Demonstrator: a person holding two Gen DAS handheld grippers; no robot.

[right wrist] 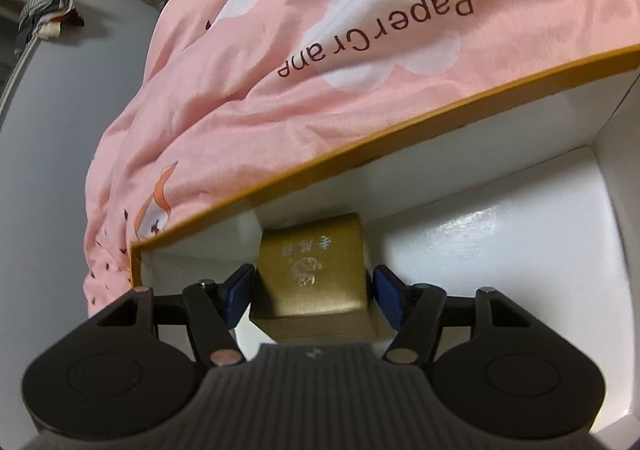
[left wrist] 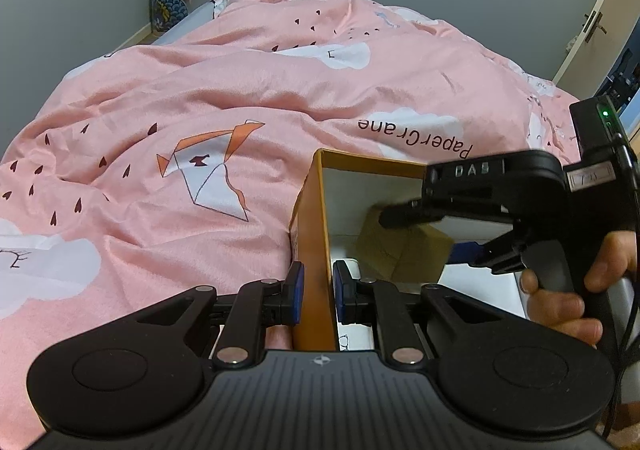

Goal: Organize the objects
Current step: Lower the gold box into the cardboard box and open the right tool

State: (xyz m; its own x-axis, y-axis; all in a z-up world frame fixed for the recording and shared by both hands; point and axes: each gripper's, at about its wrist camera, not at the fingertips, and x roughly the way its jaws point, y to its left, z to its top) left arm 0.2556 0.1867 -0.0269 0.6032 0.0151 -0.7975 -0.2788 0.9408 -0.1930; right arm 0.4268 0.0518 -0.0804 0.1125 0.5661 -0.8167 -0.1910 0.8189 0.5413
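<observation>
Left wrist view shows the left hand-held gripper [left wrist: 319, 292] pinching the near side wall of an orange box [left wrist: 316, 250], one blue pad outside and one inside the white interior. It also shows the right hand-held gripper [left wrist: 430, 234] from the side, held by a hand [left wrist: 568, 290] and reaching down into the box toward a gold case [left wrist: 404, 246], much of which it hides there.

Right wrist view looks into the box [right wrist: 360, 138] from inside and makes the gold case [right wrist: 316, 274] plain: it sits on the white floor near a corner, close under the long orange-edged wall, with pale printed characters on its lid. The right hand-held gripper [right wrist: 314, 294] has its blue pads [right wrist: 236, 294] spread on either side of the case; whether they touch it I cannot tell.

Beyond the wall lies the pink duvet [right wrist: 280, 70] of the bed, rumpled. Inside the box, bare white floor stretches to the right of the case as far as the end wall.
</observation>
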